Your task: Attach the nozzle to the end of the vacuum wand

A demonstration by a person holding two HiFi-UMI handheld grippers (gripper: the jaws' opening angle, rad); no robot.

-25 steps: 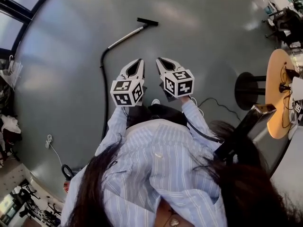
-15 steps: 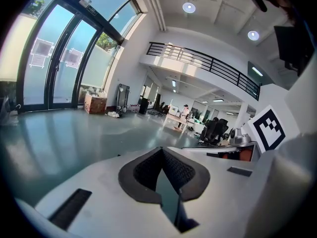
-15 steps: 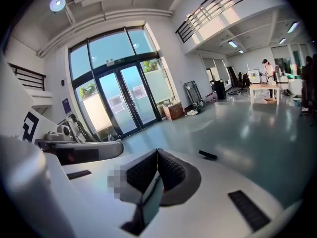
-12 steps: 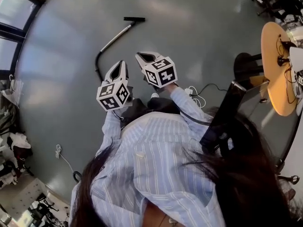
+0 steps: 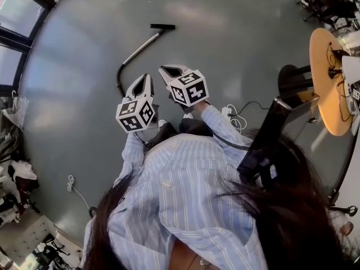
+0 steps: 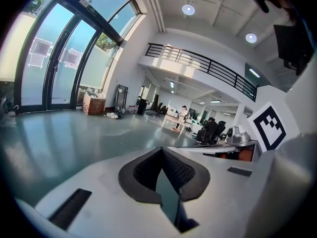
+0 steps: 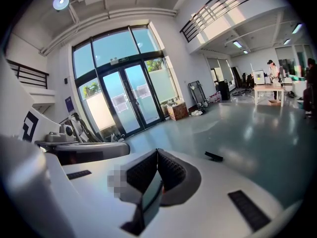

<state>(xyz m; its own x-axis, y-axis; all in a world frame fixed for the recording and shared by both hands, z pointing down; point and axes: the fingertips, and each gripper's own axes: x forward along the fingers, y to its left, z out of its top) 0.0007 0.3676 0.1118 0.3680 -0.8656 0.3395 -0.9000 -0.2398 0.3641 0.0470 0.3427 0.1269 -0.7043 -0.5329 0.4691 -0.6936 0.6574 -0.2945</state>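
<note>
The vacuum wand (image 5: 140, 46), a silver tube, lies on the grey floor ahead of the person, with a black hose (image 5: 118, 77) curling back from its near end. The flat black nozzle (image 5: 162, 26) lies at the wand's far end; I cannot tell whether they are joined. The nozzle (image 7: 214, 156) also shows small on the floor in the right gripper view. My left gripper (image 5: 147, 76) (image 6: 161, 150) and right gripper (image 5: 163, 68) (image 7: 157, 151) are held side by side, short of the wand. Both are shut with nothing between the jaws.
A round wooden table (image 5: 329, 83) with cables stands at the right, a black stool base (image 5: 289, 77) beside it. A dark screen (image 5: 270, 139) leans close to the person's right. White cables (image 5: 233, 114) lie on the floor. Glass doors (image 7: 124, 103) stand far ahead.
The head view has swung round, so the wand and both grippers sit further left in the picture. Both grippers stay shut and empty. The wand and nozzle lie unmoved on the floor.
</note>
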